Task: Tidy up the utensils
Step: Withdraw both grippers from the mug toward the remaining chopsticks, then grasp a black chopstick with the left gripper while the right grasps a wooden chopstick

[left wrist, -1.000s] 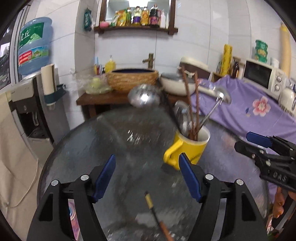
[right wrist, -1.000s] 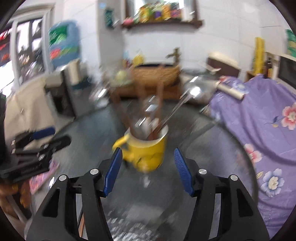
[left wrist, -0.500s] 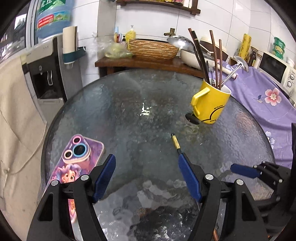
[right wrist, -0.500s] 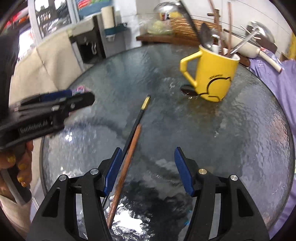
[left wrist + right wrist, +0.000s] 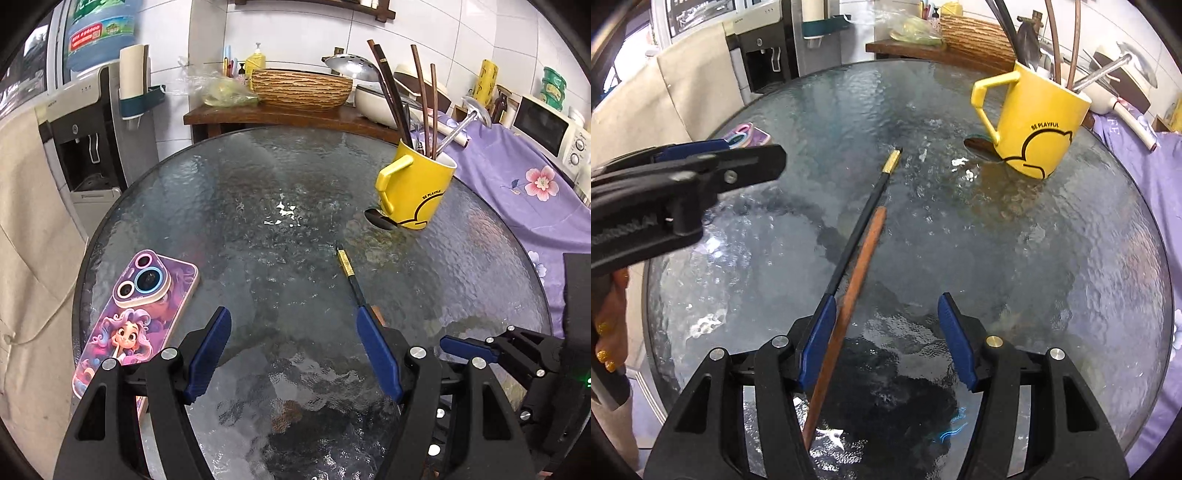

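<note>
On the round glass tabletop (image 5: pixel 1052 258) two loose chopsticks lie side by side, running from about six o'clock up toward twelve in the right wrist view. The black chopstick (image 5: pixel 862 218) has a gold band near its far tip, which points toward the yellow mug (image 5: pixel 1039 129) at one o'clock. The brown chopstick (image 5: pixel 857 273) lies just to its right, shorter in reach, its near end passing between the right gripper's (image 5: pixel 886 332) blue pads.

The right gripper hangs over the tabletop with its jaws released and parted; the brown chopstick runs close along the left pad (image 5: pixel 816 339), though no squeeze on it shows. The black one passes behind that same pad.

The left gripper (image 5: pixel 295 354) also has its jaws released, wide apart, with nothing between them but glass. In its view the black chopstick's gold-banded tip sits at one o'clock, just beyond the right pad (image 5: pixel 376 354).

The mug stands upright at the tabletop's far right, handle turned left, holding several dark chopsticks and metal ladles. A phone (image 5: pixel 136 314) in a purple cartoon case lies flat at nine o'clock in the left view, near the tabletop's edge.
</note>
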`<state>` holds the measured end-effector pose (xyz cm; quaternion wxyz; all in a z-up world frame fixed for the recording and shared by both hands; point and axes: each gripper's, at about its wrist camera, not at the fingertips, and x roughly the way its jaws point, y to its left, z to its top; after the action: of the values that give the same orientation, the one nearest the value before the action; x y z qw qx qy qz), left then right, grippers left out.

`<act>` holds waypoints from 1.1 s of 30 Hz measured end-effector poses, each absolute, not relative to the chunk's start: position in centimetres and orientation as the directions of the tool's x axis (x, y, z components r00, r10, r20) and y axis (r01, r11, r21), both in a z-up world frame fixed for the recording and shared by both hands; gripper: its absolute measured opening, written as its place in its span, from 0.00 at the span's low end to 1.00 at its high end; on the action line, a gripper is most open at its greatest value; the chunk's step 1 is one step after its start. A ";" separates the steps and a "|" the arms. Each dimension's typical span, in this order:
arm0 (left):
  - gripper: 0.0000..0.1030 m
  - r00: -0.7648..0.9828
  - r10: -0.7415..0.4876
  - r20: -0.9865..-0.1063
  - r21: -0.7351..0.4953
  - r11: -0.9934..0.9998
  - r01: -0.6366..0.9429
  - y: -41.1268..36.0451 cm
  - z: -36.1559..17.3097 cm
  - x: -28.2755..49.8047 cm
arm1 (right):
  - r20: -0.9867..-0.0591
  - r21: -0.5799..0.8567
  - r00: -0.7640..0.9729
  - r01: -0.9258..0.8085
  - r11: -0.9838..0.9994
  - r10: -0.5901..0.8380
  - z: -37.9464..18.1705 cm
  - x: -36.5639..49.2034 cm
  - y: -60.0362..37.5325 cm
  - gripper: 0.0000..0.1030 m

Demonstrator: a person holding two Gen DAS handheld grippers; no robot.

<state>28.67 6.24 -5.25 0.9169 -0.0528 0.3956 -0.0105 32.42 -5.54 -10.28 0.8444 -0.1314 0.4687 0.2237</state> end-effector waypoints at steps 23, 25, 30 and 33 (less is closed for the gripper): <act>0.46 0.532 -0.077 -0.843 0.002 0.989 0.145 1.7 -8.0 36.9 | -0.873 0.041 0.431 -0.405 0.913 0.231 -9.6 36.9 -10.4 0.32; 0.45 0.515 -0.076 -0.854 0.000 0.989 0.147 1.7 -8.5 37.5 | -0.875 0.052 0.423 -0.404 0.913 0.237 -9.5 37.1 -10.5 0.32; 0.45 0.493 -0.070 -0.867 0.013 0.987 0.162 1.1 -9.1 38.6 | -0.881 0.079 0.402 -0.394 0.916 0.249 -9.5 38.7 -10.6 0.32; 0.41 0.483 -0.075 -0.873 0.016 0.983 0.181 0.8 -9.0 39.2 | -0.886 0.121 0.372 -0.392 0.912 0.277 -9.4 39.8 -10.4 0.31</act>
<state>39.16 0.78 -9.05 0.8594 0.0528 0.5032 -0.0744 39.77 -10.43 -9.41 0.8266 -0.0548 0.5224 0.2022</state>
